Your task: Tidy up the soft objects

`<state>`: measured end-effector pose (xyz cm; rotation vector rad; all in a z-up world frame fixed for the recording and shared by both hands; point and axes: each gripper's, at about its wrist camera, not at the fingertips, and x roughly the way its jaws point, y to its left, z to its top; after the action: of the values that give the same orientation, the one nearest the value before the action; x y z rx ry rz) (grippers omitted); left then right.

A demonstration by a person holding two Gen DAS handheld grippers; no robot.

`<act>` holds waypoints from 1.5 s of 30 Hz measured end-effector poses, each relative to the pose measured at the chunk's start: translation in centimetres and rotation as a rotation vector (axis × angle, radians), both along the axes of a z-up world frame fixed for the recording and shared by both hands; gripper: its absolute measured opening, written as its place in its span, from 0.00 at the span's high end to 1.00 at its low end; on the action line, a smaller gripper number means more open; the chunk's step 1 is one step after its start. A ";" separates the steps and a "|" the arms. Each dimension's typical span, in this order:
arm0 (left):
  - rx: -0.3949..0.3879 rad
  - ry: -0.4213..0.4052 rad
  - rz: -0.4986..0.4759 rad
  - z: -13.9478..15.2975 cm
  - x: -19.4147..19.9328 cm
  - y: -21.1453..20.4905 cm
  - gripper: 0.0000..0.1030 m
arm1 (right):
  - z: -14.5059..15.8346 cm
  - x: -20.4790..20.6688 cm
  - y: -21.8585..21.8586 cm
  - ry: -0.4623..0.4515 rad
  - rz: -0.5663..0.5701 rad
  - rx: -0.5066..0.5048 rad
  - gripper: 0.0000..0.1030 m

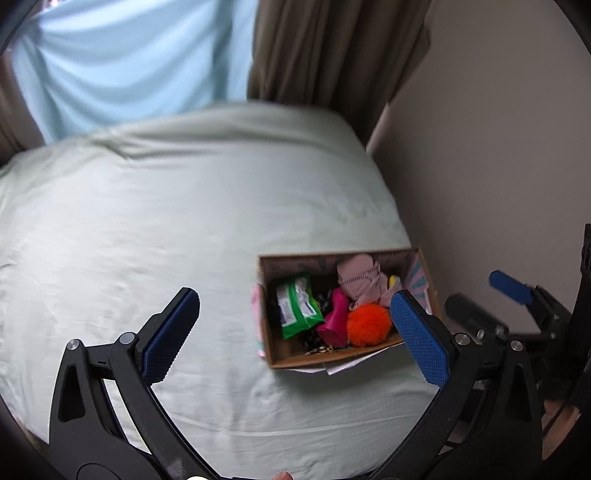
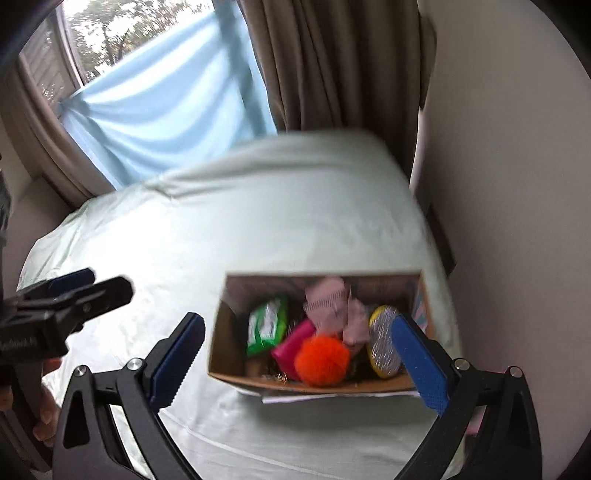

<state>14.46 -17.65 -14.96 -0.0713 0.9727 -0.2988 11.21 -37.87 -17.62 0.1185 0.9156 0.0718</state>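
- The cardboard box [image 1: 341,356] sits open-topped on the pale green bed sheet [image 1: 147,221], near the bed's right edge and close to the beige wall [image 1: 498,147].
- Inside the box, from the left wrist view: a green packet [image 1: 297,306] on the left, a magenta object [image 1: 334,319] leaning beside it, an orange pom-pom [image 1: 368,325] at the near side, and a pale pink cloth [image 1: 360,282] bunched toward the far side.
- The right wrist view also shows a yellow-rimmed silvery oval item [image 2: 384,341] at the box's right end (what it is cannot be told).
- White paper [image 1: 343,367] pokes out from under the box's near edge.
- The left gripper [image 1: 295,332] hangs above the sheet with its 2 blue-padded fingers spread wide and nothing between them; its right pad overlaps the box's near right corner in the view.
- The right gripper [image 2: 297,356] is likewise spread wide and holds nothing, with the box framed between its fingers.
- Each gripper shows at the edge of the other's view: the right one at the far right of the left wrist view, the left one at the left of the right wrist view.
- Behind the bed hang a brown curtain [image 2: 332,62] and a light blue cloth [image 2: 166,122] across the window [image 2: 110,33].
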 end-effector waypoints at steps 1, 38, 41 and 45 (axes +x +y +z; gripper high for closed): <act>-0.004 -0.021 0.009 1.1 -0.7 0.7 0.00 | 1.5 -0.4 0.6 -0.022 -0.003 -0.021 0.02; 0.037 -0.436 0.182 15.5 -14.5 10.4 0.00 | 15.9 -10.6 9.2 -0.340 -0.018 -0.106 0.02; 0.044 -0.441 0.179 15.2 -14.5 10.1 0.00 | 15.9 -10.6 9.2 -0.343 -0.013 -0.104 0.02; 0.051 -0.441 0.175 15.2 -14.6 9.8 0.00 | 15.9 -10.6 9.2 -0.342 -0.011 -0.102 0.02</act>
<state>-0.13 -7.90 0.23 -0.0406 0.5310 -0.1199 0.59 -28.71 -1.73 0.0148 0.5755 0.0336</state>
